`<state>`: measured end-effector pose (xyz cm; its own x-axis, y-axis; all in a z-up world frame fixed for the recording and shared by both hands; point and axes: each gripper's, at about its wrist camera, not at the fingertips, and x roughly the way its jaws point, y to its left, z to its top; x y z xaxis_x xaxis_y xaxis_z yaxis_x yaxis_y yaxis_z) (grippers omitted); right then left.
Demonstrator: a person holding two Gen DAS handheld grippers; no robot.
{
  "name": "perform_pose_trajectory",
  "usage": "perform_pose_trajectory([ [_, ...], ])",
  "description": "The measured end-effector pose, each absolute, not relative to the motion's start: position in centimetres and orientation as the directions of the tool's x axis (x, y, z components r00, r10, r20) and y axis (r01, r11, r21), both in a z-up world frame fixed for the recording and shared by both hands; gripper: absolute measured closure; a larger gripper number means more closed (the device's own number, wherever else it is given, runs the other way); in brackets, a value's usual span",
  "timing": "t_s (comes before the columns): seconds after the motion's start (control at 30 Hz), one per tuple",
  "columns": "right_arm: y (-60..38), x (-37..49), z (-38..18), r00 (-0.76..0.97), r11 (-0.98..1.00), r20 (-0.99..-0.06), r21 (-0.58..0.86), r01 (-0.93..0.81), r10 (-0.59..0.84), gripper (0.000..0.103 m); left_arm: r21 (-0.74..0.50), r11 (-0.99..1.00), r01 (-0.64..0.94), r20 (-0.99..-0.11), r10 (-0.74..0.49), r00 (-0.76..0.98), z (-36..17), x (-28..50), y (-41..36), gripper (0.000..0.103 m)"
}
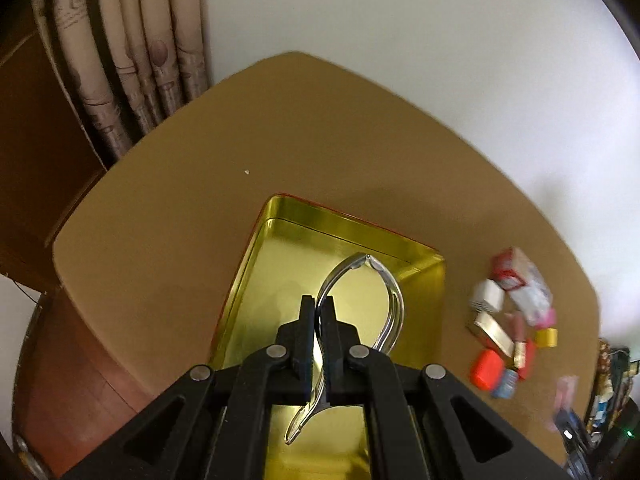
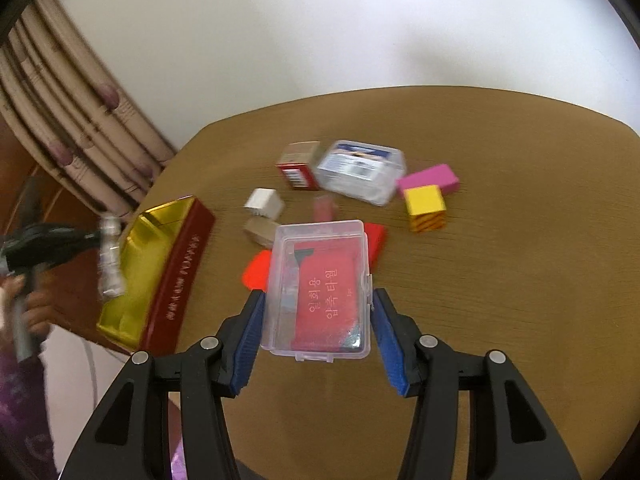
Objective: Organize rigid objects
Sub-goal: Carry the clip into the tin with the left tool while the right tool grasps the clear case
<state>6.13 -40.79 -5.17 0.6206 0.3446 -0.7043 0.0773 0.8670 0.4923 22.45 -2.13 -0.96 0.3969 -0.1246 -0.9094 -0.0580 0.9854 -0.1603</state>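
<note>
Left wrist: tongs [image 1: 319, 312] clamp metal clip [image 1: 360, 280]; right tongs [image 2: 318, 320] grip clear case [image 2: 320, 284].

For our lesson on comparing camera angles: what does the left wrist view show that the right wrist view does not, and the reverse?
Only the left wrist view shows the tin's gold floor from above, with the left tongs shut on a shiny metal clip over it.

Only the right wrist view shows the right tongs around a clear plastic case, the tin's red side with gold lettering, and a hand on the other tool.

Both show the brown table, curtain, tin and the pile of small boxes.
</note>
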Motion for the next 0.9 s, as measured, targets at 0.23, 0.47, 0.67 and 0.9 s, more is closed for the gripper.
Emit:
perform_pose_trajectory([
  [0.23,-38.5,7.3,-3.3,0.622,0.874,-0.688,0.487,0.013,0.374,0.054,-0.039,0.999,-0.029,-0.919,-0.024,0.393,-4.4,26.1,-3.5,0.100],
  [0.47,-35.4,8.7,-2.1,0.607,0.870,-0.677,0.490,-0.050,0.416,0.054,0.154,0.987,0.039,-0.884,0.120,0.452,-5.9,27.2,-5.3,0.096],
  [0.67,-32.7,9.8,-0.4,0.595,0.855,-0.655,0.506,-0.114,0.466,0.054,0.141,0.990,-0.017,-0.847,0.130,0.516,-4.0,24.3,-4.2,0.092],
  [0.9,-26.2,13.5,1.2,0.546,0.828,-0.633,0.501,-0.253,0.549,0.053,-0.135,0.974,-0.183,-0.809,-0.001,0.588,-0.2,14.5,0.7,0.074],
])
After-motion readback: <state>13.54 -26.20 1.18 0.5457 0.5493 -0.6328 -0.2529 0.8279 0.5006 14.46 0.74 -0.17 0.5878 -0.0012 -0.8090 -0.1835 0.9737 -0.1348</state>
